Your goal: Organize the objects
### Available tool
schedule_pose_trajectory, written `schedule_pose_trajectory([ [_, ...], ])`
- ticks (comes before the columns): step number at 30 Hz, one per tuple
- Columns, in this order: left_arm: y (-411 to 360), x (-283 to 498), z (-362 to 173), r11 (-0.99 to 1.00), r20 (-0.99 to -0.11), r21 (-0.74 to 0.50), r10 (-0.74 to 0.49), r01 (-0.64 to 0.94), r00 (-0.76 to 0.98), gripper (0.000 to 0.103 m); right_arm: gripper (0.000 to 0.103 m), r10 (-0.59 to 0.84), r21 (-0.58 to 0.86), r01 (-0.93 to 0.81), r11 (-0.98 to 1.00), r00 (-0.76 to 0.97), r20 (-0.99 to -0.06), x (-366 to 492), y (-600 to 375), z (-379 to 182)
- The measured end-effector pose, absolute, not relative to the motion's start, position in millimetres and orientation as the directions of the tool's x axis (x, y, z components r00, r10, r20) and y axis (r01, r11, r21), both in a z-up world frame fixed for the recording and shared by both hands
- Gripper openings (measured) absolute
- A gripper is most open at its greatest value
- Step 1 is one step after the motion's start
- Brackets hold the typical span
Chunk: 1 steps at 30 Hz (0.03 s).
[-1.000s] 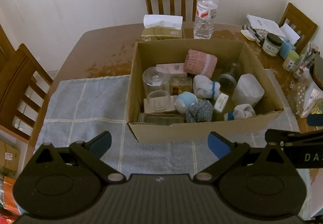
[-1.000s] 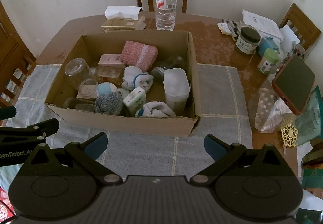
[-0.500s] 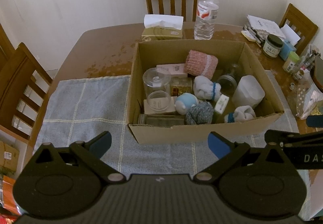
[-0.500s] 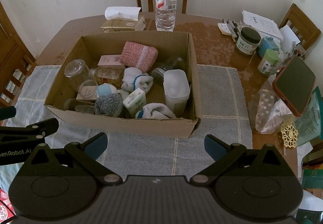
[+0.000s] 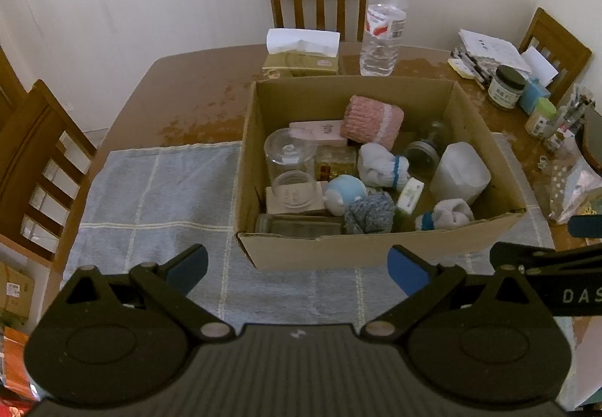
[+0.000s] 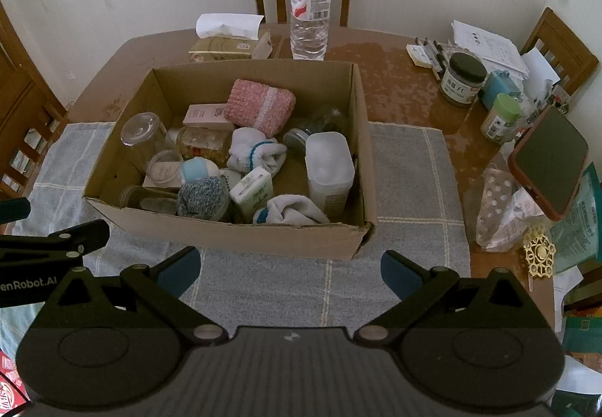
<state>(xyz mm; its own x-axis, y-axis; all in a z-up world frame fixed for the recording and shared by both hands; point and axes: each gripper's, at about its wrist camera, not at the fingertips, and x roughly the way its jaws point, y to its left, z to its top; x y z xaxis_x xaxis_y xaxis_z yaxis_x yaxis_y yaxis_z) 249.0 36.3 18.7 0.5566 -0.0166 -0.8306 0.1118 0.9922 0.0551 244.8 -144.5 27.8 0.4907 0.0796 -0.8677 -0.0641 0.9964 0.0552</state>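
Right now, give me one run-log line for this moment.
stage: pre-grasp | left gripper: jaws open, empty | right gripper: jaws open, empty | cardboard box: on grey cloth, full of items | nothing lifted out yet

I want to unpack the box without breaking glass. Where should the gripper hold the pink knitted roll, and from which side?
Probably come from above and grip the pink knitted roll across its middle. It lies on its side atop the pile in the cardboard box, soft and uncovered.

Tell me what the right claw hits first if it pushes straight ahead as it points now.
Most likely the near wall of the cardboard box, which stands directly ahead of the open right claw on the grey cloth. How high the claw rides is unclear, so it might clear the rim.
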Motion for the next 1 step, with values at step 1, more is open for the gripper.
schedule_pose_trajectory([
  [1, 35.8, 248.7, 18.6, 0.992, -0.83, 0.055, -0.017, 0.113, 0.557, 0.101, 0.103, 0.079, 0.055, -0.064, 0.996, 0.491, -0.868, 245.1, -144.4, 27.9],
])
